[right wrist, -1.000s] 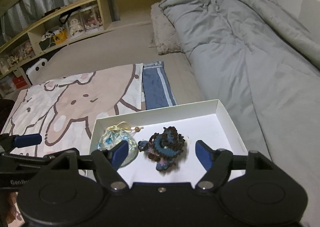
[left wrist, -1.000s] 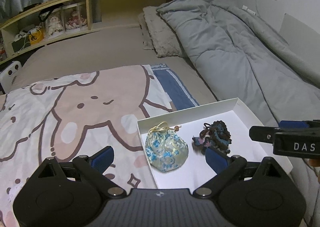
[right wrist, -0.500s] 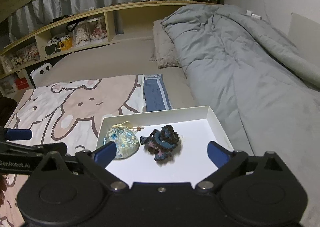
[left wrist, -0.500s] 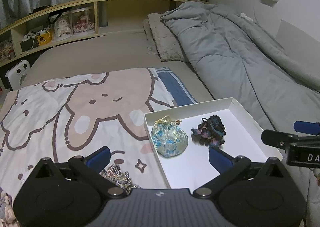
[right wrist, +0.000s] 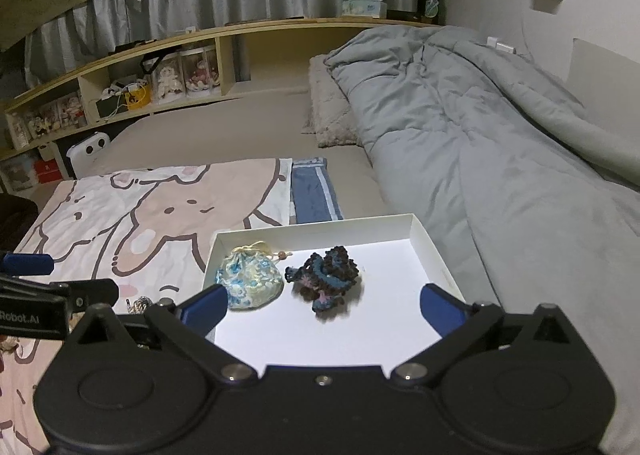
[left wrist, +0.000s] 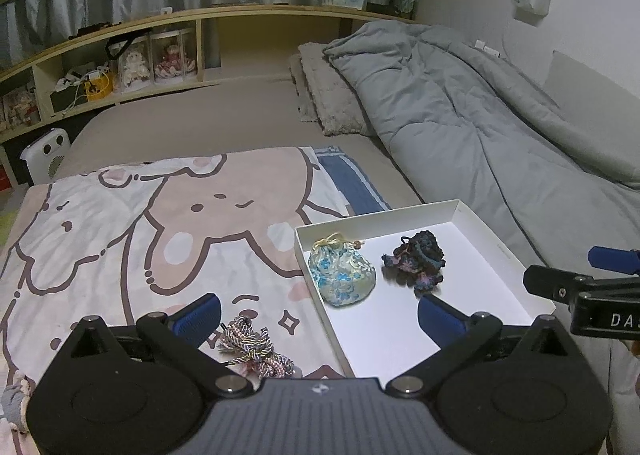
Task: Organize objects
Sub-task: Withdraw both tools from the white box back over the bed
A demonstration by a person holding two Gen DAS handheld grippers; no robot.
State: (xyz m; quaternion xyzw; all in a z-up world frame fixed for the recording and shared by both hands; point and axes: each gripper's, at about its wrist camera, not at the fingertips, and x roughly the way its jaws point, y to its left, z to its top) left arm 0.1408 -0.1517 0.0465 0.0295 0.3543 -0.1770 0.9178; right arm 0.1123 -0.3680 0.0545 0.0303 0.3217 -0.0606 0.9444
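A home bedroom: bed (left wrist: 224, 123), grey duvet (left wrist: 480, 115), doll-filled shelf (left wrist: 120, 67).

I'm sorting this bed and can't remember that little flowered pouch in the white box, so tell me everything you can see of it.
The flowered pouch is a small, rounded drawstring bag of pale, shiny-looking fabric with a blue floral pattern. Its neck is gathered shut by a cream cord with a small brown bead. It lies slumped in the white box, near the left wall, apart from the dark crocheted piece on its right. Neither gripper touches it.
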